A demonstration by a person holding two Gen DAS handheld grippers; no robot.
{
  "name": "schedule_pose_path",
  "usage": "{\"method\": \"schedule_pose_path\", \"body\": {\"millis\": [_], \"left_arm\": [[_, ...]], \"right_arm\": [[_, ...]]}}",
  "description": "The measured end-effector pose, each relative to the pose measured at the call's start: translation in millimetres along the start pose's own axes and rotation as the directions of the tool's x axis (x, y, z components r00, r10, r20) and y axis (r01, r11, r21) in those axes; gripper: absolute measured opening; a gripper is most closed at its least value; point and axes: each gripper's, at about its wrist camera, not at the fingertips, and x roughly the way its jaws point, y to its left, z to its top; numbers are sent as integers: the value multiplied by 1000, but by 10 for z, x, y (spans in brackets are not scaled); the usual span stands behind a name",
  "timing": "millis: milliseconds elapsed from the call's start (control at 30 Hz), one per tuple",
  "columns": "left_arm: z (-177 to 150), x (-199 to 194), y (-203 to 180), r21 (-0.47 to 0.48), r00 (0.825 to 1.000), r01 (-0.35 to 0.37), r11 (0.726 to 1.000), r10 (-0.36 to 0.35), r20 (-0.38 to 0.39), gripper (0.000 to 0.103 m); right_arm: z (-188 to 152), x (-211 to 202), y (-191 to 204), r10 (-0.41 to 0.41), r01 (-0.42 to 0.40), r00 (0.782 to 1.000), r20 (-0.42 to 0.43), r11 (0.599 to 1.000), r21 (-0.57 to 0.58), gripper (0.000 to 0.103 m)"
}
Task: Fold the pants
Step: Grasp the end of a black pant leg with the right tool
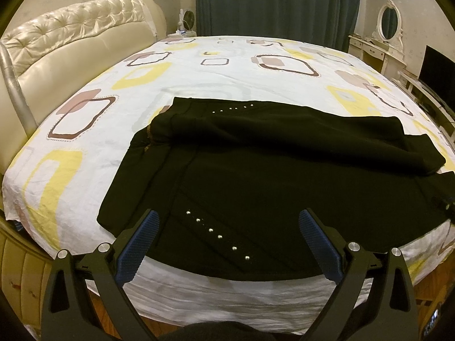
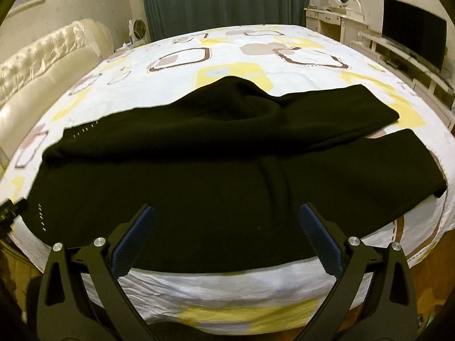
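Note:
Black pants (image 1: 256, 176) lie across the near part of the bed, waist to the left, legs running right. The far leg is bunched and partly folded over the near one. Rows of silver studs (image 1: 219, 236) mark the waist area. My left gripper (image 1: 227, 218) is open and empty, held just above the near waist edge. In the right wrist view the pants (image 2: 227, 176) span the bed with both leg ends at the right. My right gripper (image 2: 227, 216) is open and empty above the near leg. The left gripper's tip (image 2: 11, 210) shows at the left edge.
The bed has a white sheet (image 1: 199, 76) with yellow and brown squares and a cream tufted headboard (image 1: 71, 45) on the left. Teal curtains (image 1: 278, 2) hang behind. A white dressing table with mirror (image 1: 384, 39) and a TV (image 2: 412, 34) stand at the right.

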Motion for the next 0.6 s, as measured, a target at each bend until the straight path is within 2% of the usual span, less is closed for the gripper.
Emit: {"method": "schedule_pose_path", "body": {"millis": [200, 267, 333, 400, 433, 500, 567, 600], "left_arm": [[-12, 25, -20, 3, 1000, 15, 1000, -15, -17, 98], [-19, 28, -19, 5, 1000, 15, 1000, -14, -18, 98], [-20, 36, -20, 0, 1000, 14, 1000, -14, -22, 98], [-24, 56, -12, -4, 999, 15, 1000, -15, -28, 98], [-24, 66, -15, -4, 999, 14, 1000, -14, -31, 98], [-26, 90, -22, 1, 999, 9, 1000, -9, -33, 98], [-29, 112, -27, 10, 999, -1, 1000, 1, -32, 98], [-34, 123, -26, 16, 1000, -9, 1000, 10, -30, 98]], "right_arm": [[324, -209, -443, 96, -99, 995, 40, 990, 105, 101], [454, -326, -802, 137, -148, 988, 75, 975, 165, 101], [520, -441, -1240, 174, -198, 978, 113, 945, 262, 101], [470, -564, -1841, 216, -269, 962, 169, 863, 427, 101], [369, -620, -2208, 239, -314, 949, 207, 784, 536, 101], [171, -659, -2686, 255, -355, 935, 248, 652, 670, 101], [-84, -672, -3136, 223, -337, 941, 255, 533, 776, 101], [-172, -675, -3293, 206, -328, 944, 258, 502, 800, 101]]}}
